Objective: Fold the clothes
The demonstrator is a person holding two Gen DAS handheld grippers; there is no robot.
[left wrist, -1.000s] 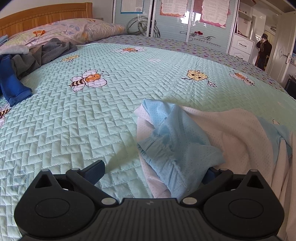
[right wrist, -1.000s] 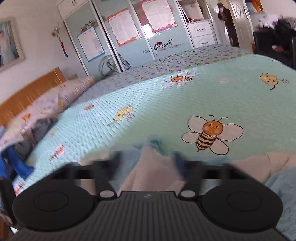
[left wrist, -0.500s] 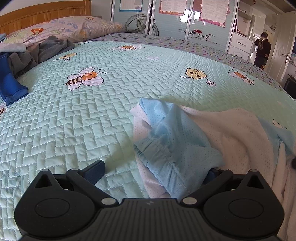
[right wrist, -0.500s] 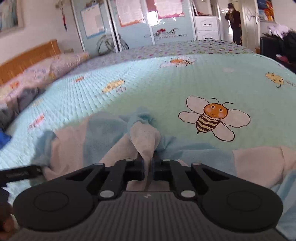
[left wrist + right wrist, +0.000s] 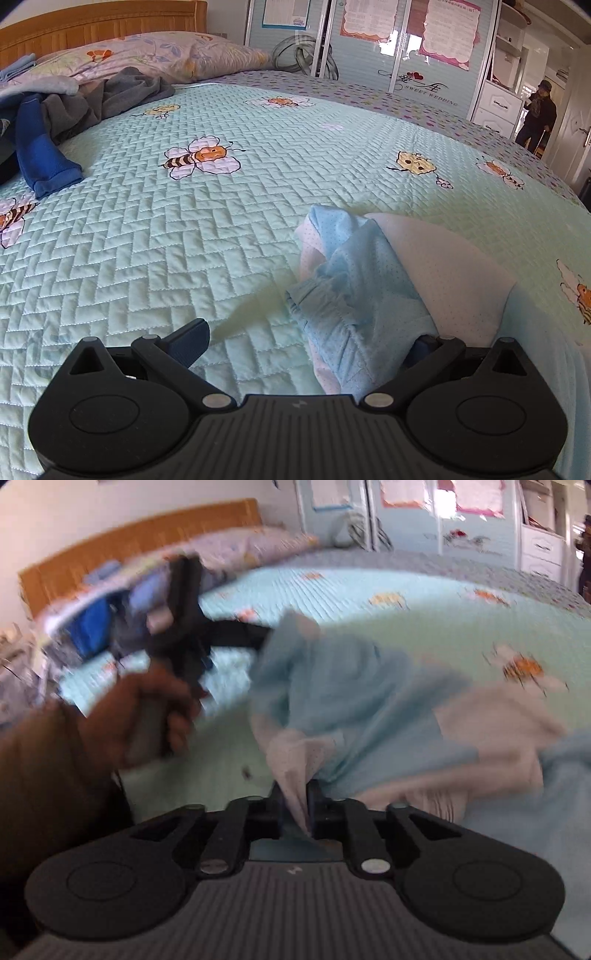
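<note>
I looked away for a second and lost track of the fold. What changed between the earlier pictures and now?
The right gripper, open a second ago, pinched a fold of the blue-and-white garment and swung toward the left hand, dragging the cloth along; its jaws have since eased open slightly, cloth between them. The left gripper stayed open at the garment's edge, and the clothes pile by the pillow is unchanged.

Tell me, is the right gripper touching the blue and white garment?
Touching. The right wrist view shows the right gripper with its fingers closed on a pinched fold of the blue and white garment.
</note>
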